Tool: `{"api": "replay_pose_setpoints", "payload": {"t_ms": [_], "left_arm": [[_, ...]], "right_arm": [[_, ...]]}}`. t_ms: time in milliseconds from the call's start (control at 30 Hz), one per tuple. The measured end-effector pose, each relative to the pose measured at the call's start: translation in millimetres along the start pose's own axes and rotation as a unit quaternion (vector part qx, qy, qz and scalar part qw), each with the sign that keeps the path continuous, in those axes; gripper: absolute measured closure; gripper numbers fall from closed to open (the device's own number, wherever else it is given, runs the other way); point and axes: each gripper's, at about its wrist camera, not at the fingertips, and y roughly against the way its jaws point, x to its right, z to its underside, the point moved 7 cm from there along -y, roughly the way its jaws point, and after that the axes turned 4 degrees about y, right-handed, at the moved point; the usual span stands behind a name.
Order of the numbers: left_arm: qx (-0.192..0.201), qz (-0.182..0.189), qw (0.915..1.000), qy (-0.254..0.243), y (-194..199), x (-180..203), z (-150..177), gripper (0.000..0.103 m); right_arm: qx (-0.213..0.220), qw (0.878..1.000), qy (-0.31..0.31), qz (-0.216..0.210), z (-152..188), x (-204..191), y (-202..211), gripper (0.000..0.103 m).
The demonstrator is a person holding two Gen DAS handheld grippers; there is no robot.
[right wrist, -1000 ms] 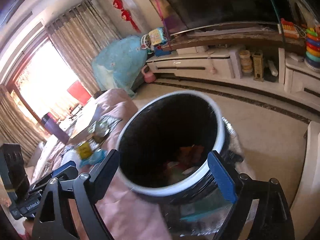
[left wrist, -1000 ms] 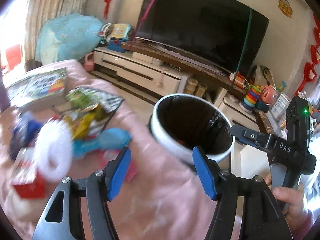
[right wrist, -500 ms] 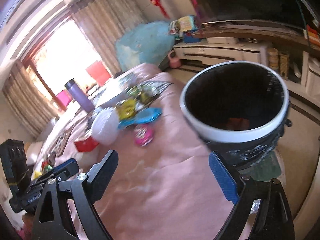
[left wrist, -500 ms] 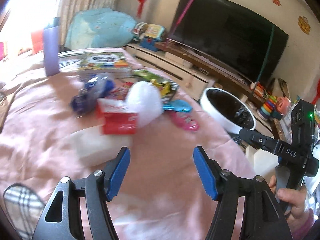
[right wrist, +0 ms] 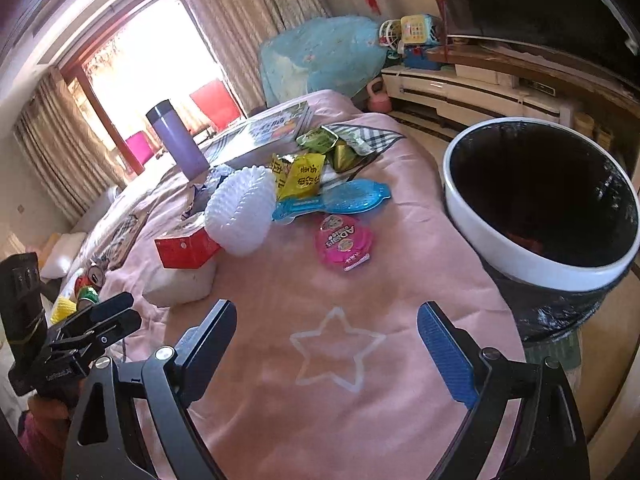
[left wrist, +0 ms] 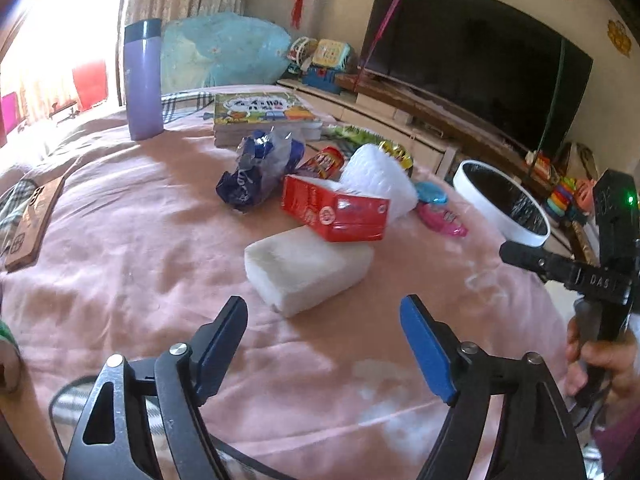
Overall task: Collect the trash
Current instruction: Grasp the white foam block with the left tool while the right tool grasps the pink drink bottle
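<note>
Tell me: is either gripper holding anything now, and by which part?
Nothing is held. Left gripper is empty, jaws opening; right gripper is open and empty.

Opening, empty left hand-held gripper above pink blanket, just short of white foam block.

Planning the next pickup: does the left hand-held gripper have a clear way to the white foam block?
Probably yes. The left hand-held gripper is empty, jaws opening, with bare pink cloth before the white foam block; the red carton overlaps only its far edge.

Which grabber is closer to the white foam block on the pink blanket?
Left. The left gripper, empty and opening, hangs just short of the white foam block. The right gripper is off beside it, open.
</note>
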Motion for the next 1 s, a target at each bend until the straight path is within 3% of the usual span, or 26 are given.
{"api": "replay_pose_setpoints", "payload": {"t_ms": [400, 533, 600, 633, 667, 867, 1000], "left_arm": [[-0.040, 0.025, 0.9941, -0.098, -50, -10, -34, 0.018], [-0.047, 0.040, 0.9920, -0.110, -63, -7, -34, 0.020], [-0.044, 0.038, 0.9908, -0.122, -65, -3, -33, 0.027], [-0.043, 0.032, 0.9901, -0.130, -64, -1, -31, 0.036], [-0.044, 0.026, 0.9898, -0.133, -64, 1, -30, 0.036], [-0.061, 0.008, 0.9941, -0.090, -56, 2, -20, 0.043], [-0.063, 0.042, 0.9960, -0.047, -37, 18, -7, 0.043]], "right_arm": [[-0.034, 0.998, 0.055, 0.016, -28, -3, -44, 0.015], [-0.058, 0.995, 0.080, 0.024, -31, -5, -67, 0.029], [-0.066, 0.993, 0.087, 0.034, -30, -2, -76, 0.040], [-0.065, 0.993, 0.091, 0.042, -29, -1, -78, 0.047], [-0.062, 0.992, 0.095, 0.050, -30, -1, -77, 0.054], [-0.055, 0.996, 0.071, 0.019, -22, -3, -59, 0.055], [-0.047, 0.998, 0.049, -0.010, -11, -8, -40, 0.055]]}}
